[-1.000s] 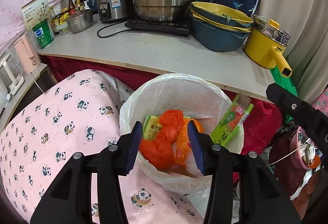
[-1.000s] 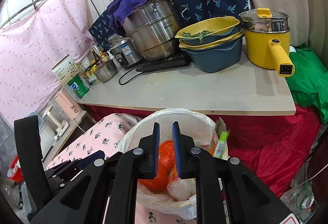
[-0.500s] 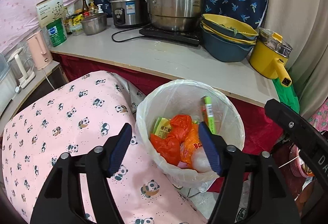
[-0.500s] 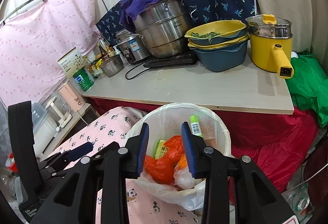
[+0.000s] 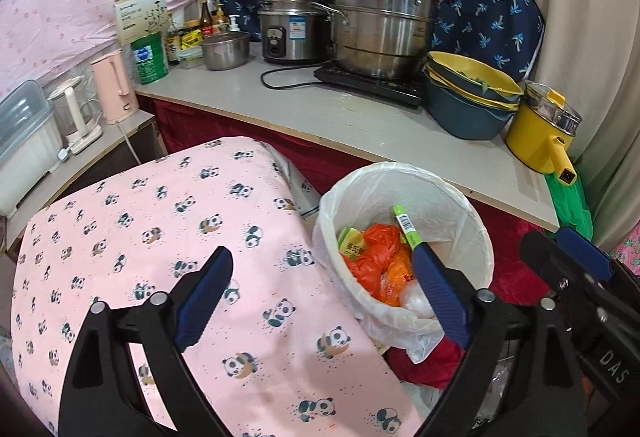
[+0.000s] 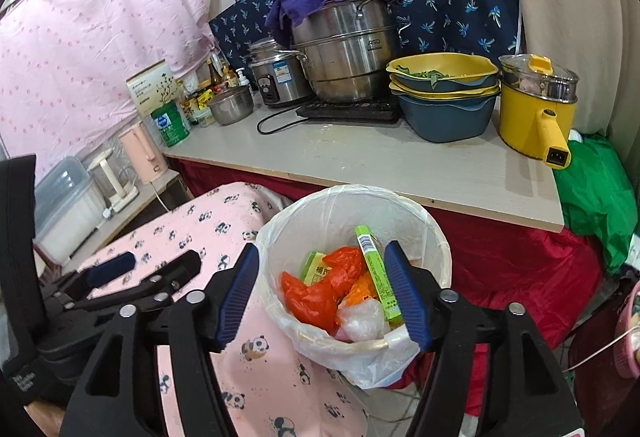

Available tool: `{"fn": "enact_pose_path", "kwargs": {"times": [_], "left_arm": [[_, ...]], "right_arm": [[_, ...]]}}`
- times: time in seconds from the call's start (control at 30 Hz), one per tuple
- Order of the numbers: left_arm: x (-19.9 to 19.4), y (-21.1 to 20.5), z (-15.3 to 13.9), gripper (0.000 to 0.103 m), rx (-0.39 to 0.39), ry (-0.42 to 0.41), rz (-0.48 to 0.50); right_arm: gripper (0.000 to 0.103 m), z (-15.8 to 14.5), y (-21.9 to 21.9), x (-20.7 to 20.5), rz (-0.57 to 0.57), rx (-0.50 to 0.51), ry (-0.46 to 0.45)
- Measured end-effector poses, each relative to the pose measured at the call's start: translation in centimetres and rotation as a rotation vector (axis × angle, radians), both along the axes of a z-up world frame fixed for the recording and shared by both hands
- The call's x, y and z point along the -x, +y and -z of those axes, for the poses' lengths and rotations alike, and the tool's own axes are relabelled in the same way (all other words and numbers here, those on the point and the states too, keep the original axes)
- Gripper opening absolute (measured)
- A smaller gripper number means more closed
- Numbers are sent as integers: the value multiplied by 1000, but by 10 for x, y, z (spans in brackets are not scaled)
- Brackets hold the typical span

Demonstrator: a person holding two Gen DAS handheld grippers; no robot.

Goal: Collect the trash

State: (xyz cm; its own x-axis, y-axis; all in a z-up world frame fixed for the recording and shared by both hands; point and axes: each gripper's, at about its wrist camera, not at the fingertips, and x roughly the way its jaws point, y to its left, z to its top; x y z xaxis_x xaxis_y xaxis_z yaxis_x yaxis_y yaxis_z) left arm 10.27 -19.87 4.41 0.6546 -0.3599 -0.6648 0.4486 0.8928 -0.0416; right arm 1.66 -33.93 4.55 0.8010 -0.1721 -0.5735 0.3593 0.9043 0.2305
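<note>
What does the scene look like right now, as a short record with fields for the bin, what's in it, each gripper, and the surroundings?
bin: white-lined trash bin, upright, beside the panda cloth
contents: green carton leaning on orange bags, clear plastic wad
left gripper: open, empty, over the cloth and the bin's near edge
right gripper: open, empty, framing the bin
behind: counter with steel pot, stacked basins, yellow pot
</note>
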Motion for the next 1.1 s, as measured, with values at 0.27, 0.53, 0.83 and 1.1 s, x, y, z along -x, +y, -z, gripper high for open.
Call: {"fn": "enact_pose_path", "kwargs": {"times": [0.27, 0.53, 0.83, 1.1], "left_arm": [[9, 30, 11, 92, 4, 11, -71], [20, 50, 22, 92, -26, -7, -129], [38, 57, 29, 96, -51, -27, -140], [45, 61, 35, 96, -48, -19, -147]], "right_arm": [[84, 12, 24, 10, -23, 77, 74], [92, 28, 40, 18, -56, 97, 124], [96, 32, 56, 24, -52, 136, 124], [96, 39, 56, 29, -30, 127, 144]]}}
